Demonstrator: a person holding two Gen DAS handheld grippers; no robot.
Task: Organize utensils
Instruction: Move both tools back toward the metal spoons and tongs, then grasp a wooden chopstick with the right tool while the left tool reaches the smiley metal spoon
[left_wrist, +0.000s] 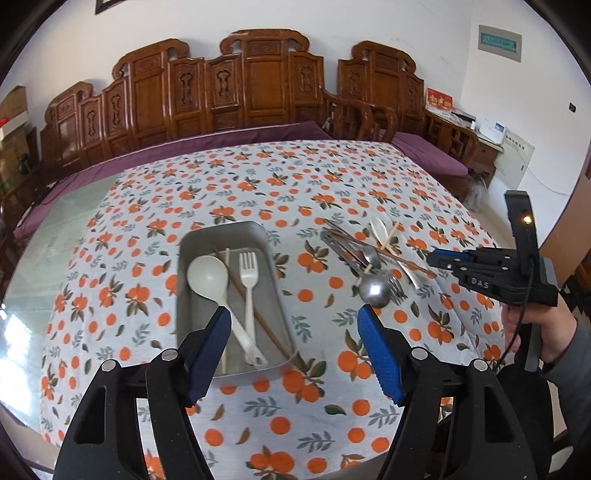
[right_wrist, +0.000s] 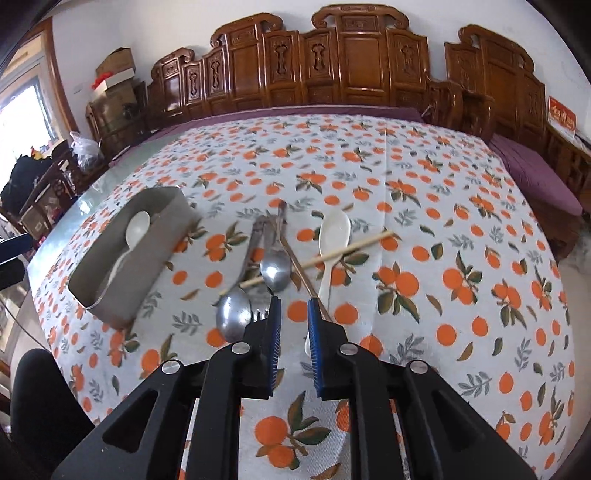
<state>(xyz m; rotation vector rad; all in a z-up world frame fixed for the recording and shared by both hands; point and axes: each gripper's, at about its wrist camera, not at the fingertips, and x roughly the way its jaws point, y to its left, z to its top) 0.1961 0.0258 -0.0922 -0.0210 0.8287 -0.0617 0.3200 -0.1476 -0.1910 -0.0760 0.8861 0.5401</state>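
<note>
A metal tray (left_wrist: 184, 258) on the orange-print cloth holds a white ladle (left_wrist: 208, 277), a white fork (left_wrist: 249, 273) and chopsticks (left_wrist: 255, 310). My left gripper (left_wrist: 293, 321) is open and empty, just in front of the tray. To the right lies a pile: metal spoons (left_wrist: 375, 290), a white spoon (left_wrist: 380, 227), chopsticks and a fork. In the right wrist view the pile shows two metal spoons (right_wrist: 275, 267), a white spoon (right_wrist: 334, 230) and a light chopstick (right_wrist: 332, 254). My right gripper (right_wrist: 293, 306) is narrowly open and empty, just over the pile's near end, by a brown chopstick (right_wrist: 304, 280).
The tray also shows at the left in the right wrist view (right_wrist: 125, 273). A carved wooden bench (left_wrist: 258, 92) with purple cushions runs behind the table. The cloth (left_wrist: 295, 406) covers the table; bare glass (left_wrist: 40, 258) shows at the left edge.
</note>
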